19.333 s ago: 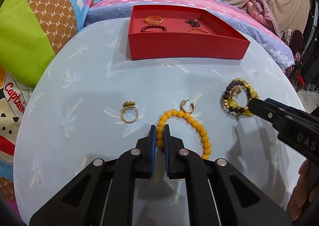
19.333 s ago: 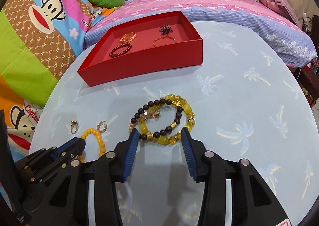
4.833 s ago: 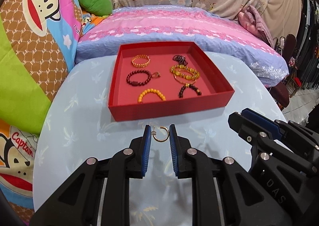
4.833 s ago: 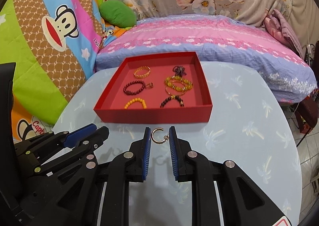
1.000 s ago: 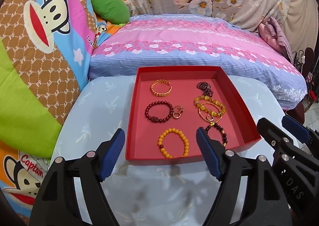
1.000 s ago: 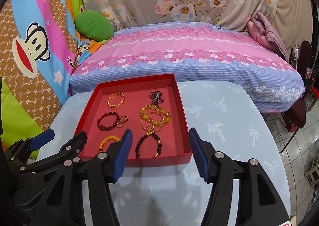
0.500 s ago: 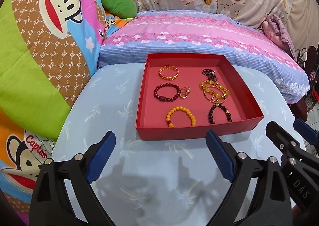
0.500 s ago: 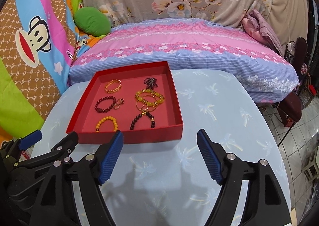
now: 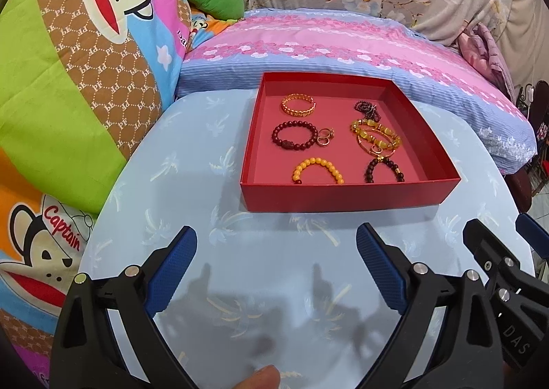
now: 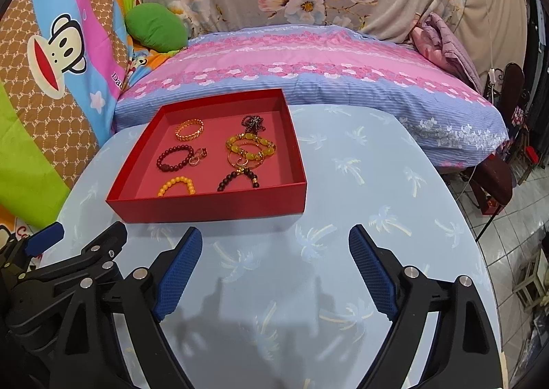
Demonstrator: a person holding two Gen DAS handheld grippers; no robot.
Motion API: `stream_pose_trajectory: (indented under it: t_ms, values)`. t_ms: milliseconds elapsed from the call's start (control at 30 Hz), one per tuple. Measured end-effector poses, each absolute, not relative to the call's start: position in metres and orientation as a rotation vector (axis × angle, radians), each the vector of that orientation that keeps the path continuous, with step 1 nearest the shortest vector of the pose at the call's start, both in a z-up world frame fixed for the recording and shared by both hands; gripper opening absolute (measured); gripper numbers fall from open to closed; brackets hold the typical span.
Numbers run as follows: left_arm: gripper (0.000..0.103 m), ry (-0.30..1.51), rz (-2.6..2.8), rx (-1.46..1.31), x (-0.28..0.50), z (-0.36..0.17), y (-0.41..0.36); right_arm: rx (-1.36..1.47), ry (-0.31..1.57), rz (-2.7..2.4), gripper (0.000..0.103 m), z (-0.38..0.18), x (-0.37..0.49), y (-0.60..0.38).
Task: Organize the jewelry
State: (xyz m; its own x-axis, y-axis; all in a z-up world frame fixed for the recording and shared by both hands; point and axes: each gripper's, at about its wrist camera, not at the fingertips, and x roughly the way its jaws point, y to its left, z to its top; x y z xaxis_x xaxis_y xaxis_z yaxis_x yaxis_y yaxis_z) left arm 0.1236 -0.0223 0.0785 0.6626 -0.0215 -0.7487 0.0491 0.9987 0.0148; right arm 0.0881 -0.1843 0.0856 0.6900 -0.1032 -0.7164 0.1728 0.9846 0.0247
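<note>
Left gripper (image 9: 276,248) spread wide, right gripper (image 10: 274,245) opening – both empty above the table (image 9: 192,183); red tray (image 9: 346,197) holds perhaps 8 pieces.

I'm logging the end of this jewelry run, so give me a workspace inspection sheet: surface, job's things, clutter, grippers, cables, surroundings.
Surface: round table under a pale blue palm-print cloth.
Job's things: red tray on the table holds the gold bangle, dark red bead bracelet with small gold rings beside it, orange bead bracelet, yellow bead bracelet, dark bead bracelet and dark beaded piece.
Clutter: nothing seen.
Grippers: left gripper open wide, empty; right gripper jaws opening, nothing between them.
Cables: nothing seen on the table.
Surroundings: pink and blue bedding, green cushion.
</note>
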Motion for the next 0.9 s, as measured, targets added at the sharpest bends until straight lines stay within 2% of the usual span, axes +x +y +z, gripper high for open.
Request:
stream_pose_trajectory:
  t_ms: [900]
  values:
    - [0.091, 0.868, -0.032, 0.04, 0.115, 0.062, -0.023, 0.103, 0.824, -0.152, 0.084, 0.07, 0.081, -0.186]
